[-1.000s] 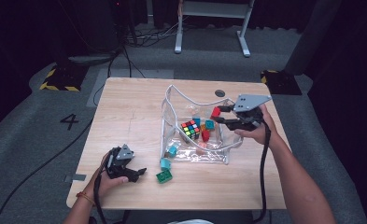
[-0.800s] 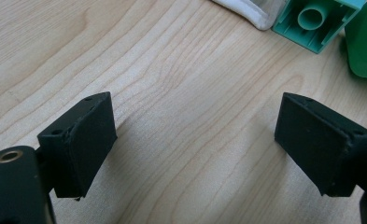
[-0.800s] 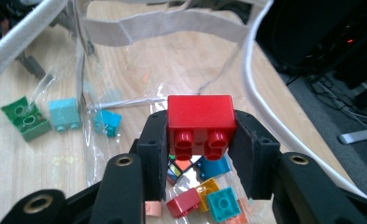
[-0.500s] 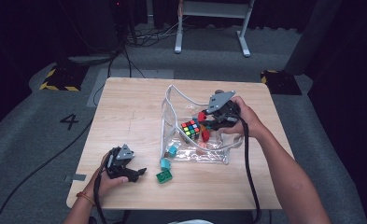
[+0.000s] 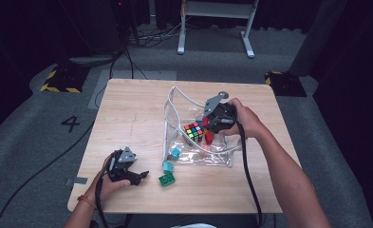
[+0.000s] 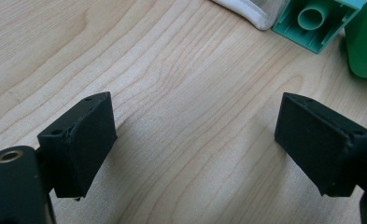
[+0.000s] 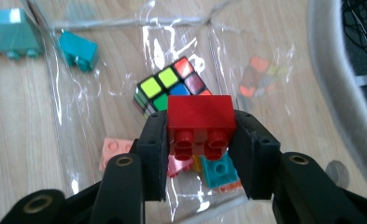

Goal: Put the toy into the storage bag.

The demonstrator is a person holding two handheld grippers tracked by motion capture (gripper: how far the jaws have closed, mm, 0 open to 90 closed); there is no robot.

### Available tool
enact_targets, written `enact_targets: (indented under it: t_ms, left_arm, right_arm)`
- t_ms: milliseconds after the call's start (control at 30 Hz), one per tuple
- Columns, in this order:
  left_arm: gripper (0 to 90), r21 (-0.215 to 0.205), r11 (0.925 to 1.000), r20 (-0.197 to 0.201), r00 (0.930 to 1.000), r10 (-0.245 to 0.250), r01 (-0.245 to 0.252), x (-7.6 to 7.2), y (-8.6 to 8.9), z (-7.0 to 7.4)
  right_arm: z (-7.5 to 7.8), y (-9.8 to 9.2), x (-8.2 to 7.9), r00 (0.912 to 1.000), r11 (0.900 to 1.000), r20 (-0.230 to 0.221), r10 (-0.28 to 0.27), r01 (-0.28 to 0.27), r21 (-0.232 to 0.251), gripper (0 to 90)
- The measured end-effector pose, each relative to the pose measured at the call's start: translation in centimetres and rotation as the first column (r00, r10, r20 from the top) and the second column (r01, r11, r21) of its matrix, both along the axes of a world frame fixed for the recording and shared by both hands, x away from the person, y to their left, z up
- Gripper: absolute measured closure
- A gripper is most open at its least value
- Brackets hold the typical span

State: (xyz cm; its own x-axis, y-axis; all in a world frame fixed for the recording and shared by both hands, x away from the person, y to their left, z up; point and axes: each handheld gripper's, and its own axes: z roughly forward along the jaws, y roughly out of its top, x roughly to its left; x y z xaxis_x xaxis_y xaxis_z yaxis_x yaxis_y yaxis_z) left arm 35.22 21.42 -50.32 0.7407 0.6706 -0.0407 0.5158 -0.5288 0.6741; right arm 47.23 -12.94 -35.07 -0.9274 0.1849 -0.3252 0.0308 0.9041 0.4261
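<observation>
High view first: the wooden table (image 5: 136, 114) carries a clear plastic bag (image 5: 208, 156) with white handles right of its middle, and the right gripper (image 5: 209, 124) hangs over the bag's middle, held by a hand reaching in from the right. Its jaws are clamped on a red brick (image 5: 208, 137), one pad on each side; in the right gripper view the red brick (image 7: 200, 122) sits studs toward the camera, gripped squarely between the black pads above the bag. Directly beyond it lies a colour cube (image 7: 169, 91), resting on the plastic, with a pink brick (image 7: 116, 150) at the left and a teal brick (image 7: 218, 171) beneath the held piece. The bag's white handle (image 7: 333, 84) curves along the right edge of that view, close to the gripper's side.

The left gripper (image 5: 135, 175) rests near the table's front left corner, jaws standing well apart with nothing between them; in the left gripper view only bare wood lies between its pads. Just ahead of it sit a green brick (image 5: 166, 180) and a turquoise brick (image 5: 168, 166), both near the bag's front left corner. The table's left half and back strip are bare wood. The bag's front edge lies near the table's front edge, and its right edge stays inside the table's right side.
</observation>
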Motion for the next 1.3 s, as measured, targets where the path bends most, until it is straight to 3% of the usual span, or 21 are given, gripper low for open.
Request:
enact_targets:
  t_ms: [200,367,400,600,633,667,767,833,967,1067,1100,1133,1167,1200,1300]
  left_arm:
    - [12.7,0.001,1.0,0.001,1.0,0.001,-0.001,0.0,0.0,0.0]
    - [12.7,0.001,1.0,0.001,1.0,0.001,-0.001,0.0,0.0,0.0]
    - [12.7,0.0,1.0,0.001,1.0,0.0,0.0,0.0,0.0,0.0]
    - [12.7,0.0,1.0,0.001,1.0,0.0,0.0,0.0,0.0,0.0]
    - [12.7,0.001,1.0,0.001,1.0,0.001,-0.001,0.0,0.0,0.0]
    - [12.7,0.001,1.0,0.001,1.0,0.001,-0.001,0.0,0.0,0.0]
    - [12.7,0.001,1.0,0.001,1.0,0.001,-0.001,0.0,0.0,0.0]
    - [12.7,0.001,1.0,0.001,1.0,0.001,-0.001,0.0,0.0,0.0]
    - [12.7,0.0,1.0,0.0,1.0,0.0,0.0,0.0,0.0,0.0]
    - [12.7,0.0,1.0,0.0,1.0,0.001,-0.001,0.0,0.0,0.0]
    - [12.7,-0.001,1.0,0.0,1.0,0.001,-0.001,0.0,0.0,0.0]
    - [12.7,0.001,1.0,0.001,1.0,0.001,-0.001,0.0,0.0,0.0]
    - [12.7,0.001,1.0,0.001,1.0,0.001,-0.001,0.0,0.0,0.0]
    - [12.7,0.001,1.0,0.001,1.0,0.001,-0.001,0.0,0.0,0.0]
    - [12.7,0.0,1.0,0.0,1.0,0.0,0.0,0.0,0.0,0.0]
  right_arm:
    - [-0.1,-1.6,-0.2,0.9995,0.996,-0.004,-0.031,0.03,-0.09,59.0]
    - [0.2,-3.0,-0.5,0.9989,0.995,0.002,-0.048,0.048,-0.089,59.0]
    - [0.3,-4.1,-0.5,0.998,0.997,-0.016,-0.061,0.06,-0.057,59.0]
    - [0.5,-6.3,-0.4,0.9948,0.995,-0.021,-0.099,0.1,0.024,58.9]
    - [0.5,-6.6,-0.4,0.9947,0.994,-0.015,-0.102,0.102,0.048,58.8]
    - [0.8,-7.1,-0.6,0.9949,0.99,0.012,-0.1,0.098,0.105,55.8]
    - [1.2,-7.7,-0.8,0.9943,0.984,0.016,-0.105,0.102,0.146,54.5]
    - [1.3,-8.1,-1.3,0.99,0.966,-0.003,-0.141,0.139,0.217,51.9]
    - [1.5,-9.1,-2.1,0.9905,0.945,0.009,-0.137,0.128,0.3,50.3]
    - [1.6,-9.8,-2.7,0.9924,0.936,0.022,-0.121,0.107,0.336,45.6]
    - [1.6,-10.0,-3.0,0.9913,0.927,0.025,-0.129,0.112,0.357,44.4]
    - [1.8,-10.6,-3.7,0.9895,0.912,0.032,-0.141,0.117,0.394,41.0]
    - [1.9,-10.9,-3.9,0.9881,0.903,0.035,-0.149,0.122,0.412,39.3]
    - [1.9,-10.9,-3.9,0.9881,0.903,0.035,-0.149,0.122,0.412,39.3]
    - [2.2,-11.9,-4.9,0.982,0.87,0.045,-0.183,0.141,0.473,34.2]
